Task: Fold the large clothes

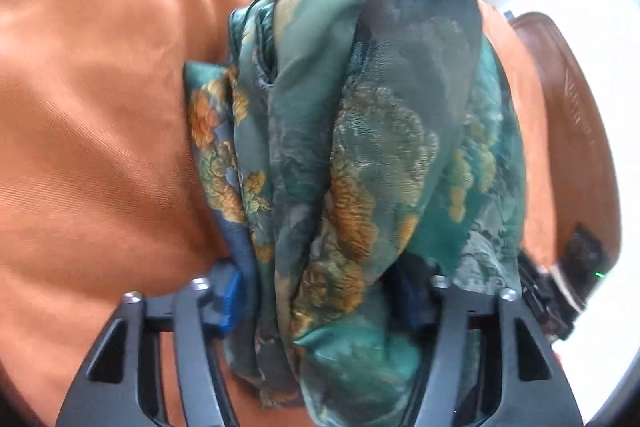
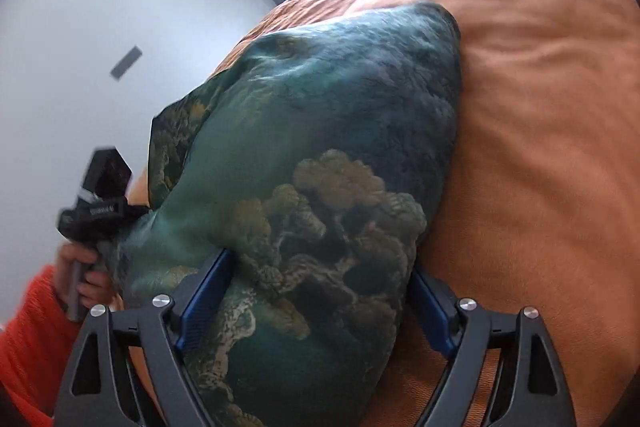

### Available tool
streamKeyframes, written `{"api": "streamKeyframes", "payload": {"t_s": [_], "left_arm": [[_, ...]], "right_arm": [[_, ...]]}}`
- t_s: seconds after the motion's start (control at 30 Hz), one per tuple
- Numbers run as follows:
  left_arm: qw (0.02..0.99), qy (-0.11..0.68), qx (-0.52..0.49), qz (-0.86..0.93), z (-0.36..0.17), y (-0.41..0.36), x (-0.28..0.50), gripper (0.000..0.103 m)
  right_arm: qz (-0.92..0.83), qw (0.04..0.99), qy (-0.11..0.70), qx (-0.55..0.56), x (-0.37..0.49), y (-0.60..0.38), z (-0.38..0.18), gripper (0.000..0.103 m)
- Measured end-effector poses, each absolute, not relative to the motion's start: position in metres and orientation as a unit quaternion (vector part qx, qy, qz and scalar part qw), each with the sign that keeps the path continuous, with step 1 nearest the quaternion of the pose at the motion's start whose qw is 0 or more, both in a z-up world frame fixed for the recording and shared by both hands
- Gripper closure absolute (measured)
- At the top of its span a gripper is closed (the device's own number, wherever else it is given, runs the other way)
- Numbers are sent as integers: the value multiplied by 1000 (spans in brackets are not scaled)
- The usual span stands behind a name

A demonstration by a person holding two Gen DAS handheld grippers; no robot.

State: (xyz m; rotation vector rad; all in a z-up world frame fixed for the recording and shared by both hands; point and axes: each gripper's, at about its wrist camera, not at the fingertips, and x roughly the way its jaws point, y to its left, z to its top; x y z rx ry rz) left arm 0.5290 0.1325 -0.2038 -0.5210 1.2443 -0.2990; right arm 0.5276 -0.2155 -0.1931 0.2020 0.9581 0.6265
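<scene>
Mid-fold, both the left gripper [image 1: 320, 307] and right gripper [image 2: 316, 303] have their jaws clamped on a bunched green patterned garment [image 1: 352, 155] at frame centre over an orange bed [image 1: 92, 115]; next it needs laying flat

Each wrist camera looked steeply down along its own fingers, very close to the green patterned garment [image 1: 360, 163]. Both views shared this garment [image 2: 320, 167] and the orange bed cover [image 1: 100, 127].

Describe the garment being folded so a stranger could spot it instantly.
Find the wide orange bedspread that fills most of both views. On it lies one bunched, silky green garment, reaching between the fingers of both grippers. It is the only patterned thing there, printed with golden-orange trees and clouds.
</scene>
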Motion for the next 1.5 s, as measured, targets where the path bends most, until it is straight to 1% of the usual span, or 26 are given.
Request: {"api": "streamKeyframes", "payload": {"t_s": [0.07,0.2,0.33,0.37,0.43,0.5,0.53,0.57,0.63,0.67,0.7,0.77,0.9,1.0,1.03,1.07,1.1,1.13,1.17,1.27,1.33,1.43,1.5], "left_arm": [[785,562,-222,-136,-188,126,520,52],[813,534,-182,-144,-155,107,500,54],[823,526,-152,-151,-137,95,491,55],[823,529,-143,-148,-137,95,493,55],[812,541,-161,-146,-147,94,501,53],[791,556,-200,-157,-164,108,510,44],[779,562,-227,-160,-173,117,514,34],[767,567,-255,-163,-182,128,518,20],[744,574,-298,-168,-199,145,522,6],[738,575,-308,-171,-204,150,523,3],[731,576,-320,-179,-210,155,524,3],[719,577,-339,-189,-218,156,526,0],[698,579,-369,-201,-240,153,532,0],[690,578,-385,-205,-250,149,537,1],[688,577,-385,-213,-250,146,540,11],[691,575,-383,-214,-248,144,542,30],[701,575,-370,-205,-245,142,543,36],[707,573,-361,-204,-241,140,543,47],[711,571,-355,-207,-236,139,542,52],[730,560,-331,-210,-211,131,536,56],[745,549,-309,-218,-190,125,535,56],[762,533,-288,-230,-166,122,543,56],[771,521,-279,-236,-152,119,543,56]], "right_arm": [[293,856,424,27,514,-198,-177,25],[294,879,374,-36,492,-183,-156,26],[310,885,343,-63,476,-176,-139,26],[316,882,344,-62,476,-176,-137,26],[321,873,365,-51,480,-180,-142,26],[322,860,395,-19,493,-190,-151,25],[322,854,408,10,501,-197,-156,19],[323,844,425,51,510,-207,-162,15],[323,821,452,132,525,-230,-172,12],[325,810,461,161,531,-239,-176,10],[327,797,473,187,538,-247,-180,10],[335,772,495,215,545,-257,-192,6],[354,725,531,260,562,-260,-222,0],[367,681,547,320,573,-256,-245,0],[369,676,546,330,576,-252,-249,0],[370,676,543,332,579,-248,-249,1],[367,683,544,321,582,-244,-247,3],[364,690,543,310,582,-240,-244,17],[358,703,539,293,581,-238,-238,34],[357,732,526,245,573,-235,-217,45],[361,747,515,218,568,-232,-202,47],[369,764,490,199,558,-229,-180,48],[375,774,474,190,549,-226,-175,48]]}}
